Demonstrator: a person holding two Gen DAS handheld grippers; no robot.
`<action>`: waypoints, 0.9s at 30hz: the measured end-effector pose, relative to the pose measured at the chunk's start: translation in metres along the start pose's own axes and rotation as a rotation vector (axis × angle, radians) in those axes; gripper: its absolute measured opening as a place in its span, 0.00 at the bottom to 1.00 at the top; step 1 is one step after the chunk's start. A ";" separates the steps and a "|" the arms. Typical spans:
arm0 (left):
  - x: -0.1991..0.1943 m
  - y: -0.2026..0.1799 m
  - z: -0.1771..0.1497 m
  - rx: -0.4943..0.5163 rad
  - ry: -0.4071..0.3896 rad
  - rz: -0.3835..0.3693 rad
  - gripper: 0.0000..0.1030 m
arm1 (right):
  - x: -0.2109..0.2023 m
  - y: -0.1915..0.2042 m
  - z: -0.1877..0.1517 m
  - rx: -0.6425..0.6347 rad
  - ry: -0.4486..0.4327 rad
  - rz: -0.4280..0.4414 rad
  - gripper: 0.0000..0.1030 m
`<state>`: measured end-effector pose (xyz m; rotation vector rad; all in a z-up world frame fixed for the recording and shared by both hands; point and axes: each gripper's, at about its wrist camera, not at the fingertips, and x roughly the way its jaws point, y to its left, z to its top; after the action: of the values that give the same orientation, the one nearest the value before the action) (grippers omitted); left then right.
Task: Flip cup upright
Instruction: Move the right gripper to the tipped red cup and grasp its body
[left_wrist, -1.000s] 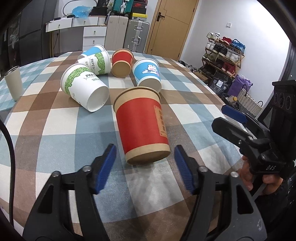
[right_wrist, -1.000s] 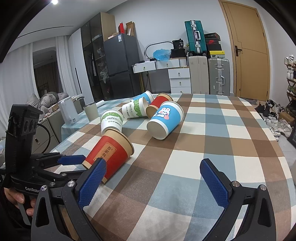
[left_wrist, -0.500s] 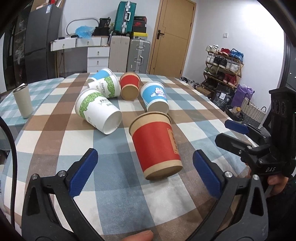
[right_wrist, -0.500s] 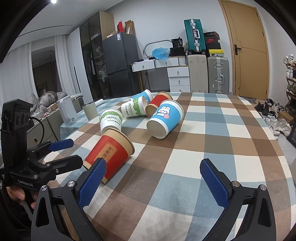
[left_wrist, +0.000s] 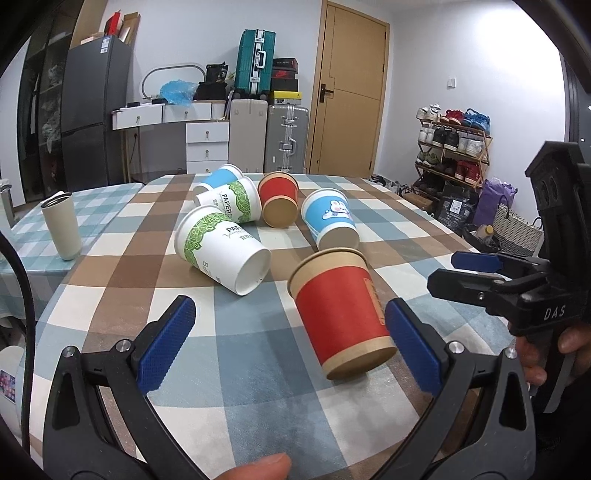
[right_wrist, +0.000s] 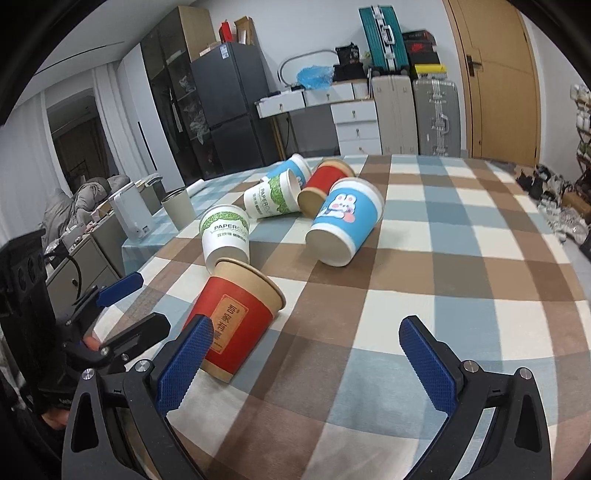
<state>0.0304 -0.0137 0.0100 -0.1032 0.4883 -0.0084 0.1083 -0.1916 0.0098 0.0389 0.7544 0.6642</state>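
A red paper cup (left_wrist: 341, 312) (right_wrist: 236, 317) lies on its side on the checked tablecloth, base toward me in the left wrist view. My left gripper (left_wrist: 290, 345) is open wide; the cup's base sits between its blue pads, close to the right pad (left_wrist: 412, 349), untouched. My right gripper (right_wrist: 308, 360) is open and empty, low over the cloth, with its left pad (right_wrist: 184, 363) in front of the cup's base. Each gripper shows in the other's view: the right one (left_wrist: 476, 271), the left one (right_wrist: 122, 314).
Several more paper cups lie on their sides behind: a green-print white one (left_wrist: 221, 249), a second one (left_wrist: 229, 199), a blue rabbit cup (left_wrist: 330, 218), a red one (left_wrist: 279, 197). A beige tumbler (left_wrist: 61, 225) stands upright at left. The table edge (left_wrist: 458, 240) runs at right.
My left gripper opened wide from around the red cup's base and pulled back and up; the cup stayed lying on its side. The right gripper barely moved.
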 end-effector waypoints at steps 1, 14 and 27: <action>0.000 0.002 -0.001 0.002 -0.004 0.005 0.99 | 0.004 0.000 0.002 0.013 0.014 0.011 1.00; 0.008 0.018 -0.007 -0.015 0.000 0.042 0.99 | 0.053 0.004 0.021 0.163 0.201 0.167 0.96; 0.007 0.023 -0.009 -0.027 0.003 0.048 0.99 | 0.088 -0.002 0.028 0.294 0.367 0.312 0.75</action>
<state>0.0320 0.0083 -0.0041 -0.1182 0.4942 0.0456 0.1747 -0.1371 -0.0244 0.3154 1.2117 0.8638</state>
